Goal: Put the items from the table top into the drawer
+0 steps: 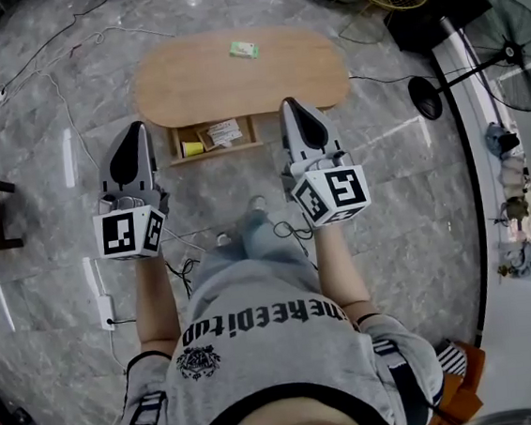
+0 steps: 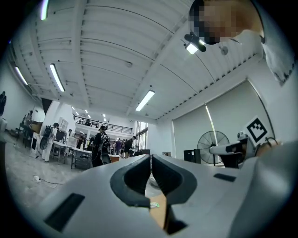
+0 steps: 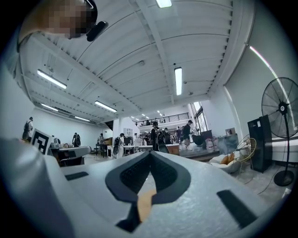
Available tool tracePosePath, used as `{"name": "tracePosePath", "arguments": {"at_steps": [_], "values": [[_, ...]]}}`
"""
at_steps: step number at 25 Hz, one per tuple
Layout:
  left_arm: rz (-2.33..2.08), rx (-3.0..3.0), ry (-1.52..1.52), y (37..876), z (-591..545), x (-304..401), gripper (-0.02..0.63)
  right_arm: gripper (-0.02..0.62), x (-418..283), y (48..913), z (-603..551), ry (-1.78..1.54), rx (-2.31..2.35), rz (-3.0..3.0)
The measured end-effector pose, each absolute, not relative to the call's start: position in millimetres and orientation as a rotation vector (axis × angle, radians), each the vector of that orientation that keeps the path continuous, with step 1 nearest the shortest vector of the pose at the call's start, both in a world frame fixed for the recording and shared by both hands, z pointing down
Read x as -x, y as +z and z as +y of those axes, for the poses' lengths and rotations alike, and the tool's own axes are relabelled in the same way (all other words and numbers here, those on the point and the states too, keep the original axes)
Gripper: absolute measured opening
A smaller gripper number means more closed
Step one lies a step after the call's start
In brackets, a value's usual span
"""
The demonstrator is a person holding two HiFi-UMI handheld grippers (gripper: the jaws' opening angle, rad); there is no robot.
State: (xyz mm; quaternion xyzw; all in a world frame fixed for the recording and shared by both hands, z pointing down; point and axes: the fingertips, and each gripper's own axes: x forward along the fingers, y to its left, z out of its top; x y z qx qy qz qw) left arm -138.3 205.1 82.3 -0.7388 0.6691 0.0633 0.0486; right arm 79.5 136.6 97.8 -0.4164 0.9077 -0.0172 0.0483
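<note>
Lying on table (image 1: 187, 92), green packet (image 1: 244, 50), print unreadable

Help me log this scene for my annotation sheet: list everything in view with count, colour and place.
table: one, light wood, middle of the floor
packet: one, green, on the table top
drawer: one, wooden, open below the table's near edge
cup: one, yellow, in the drawer
paper item: one, pale, in the drawer beside the cup
fan: one, black, standing at right
power strip: one, white, on the floor at left
left gripper: one, grey, shut, empty
right gripper: one, grey, shut, empty
</note>
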Motion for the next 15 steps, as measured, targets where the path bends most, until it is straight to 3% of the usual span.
{"name": "tracePosePath", "arguments": {"at_steps": [15], "values": [[1.999,2.266,0.248,73.9,212.2,140.5,0.015,0.003,-81.0,89.1,144.3,-0.025,1.331,2.730]]}}
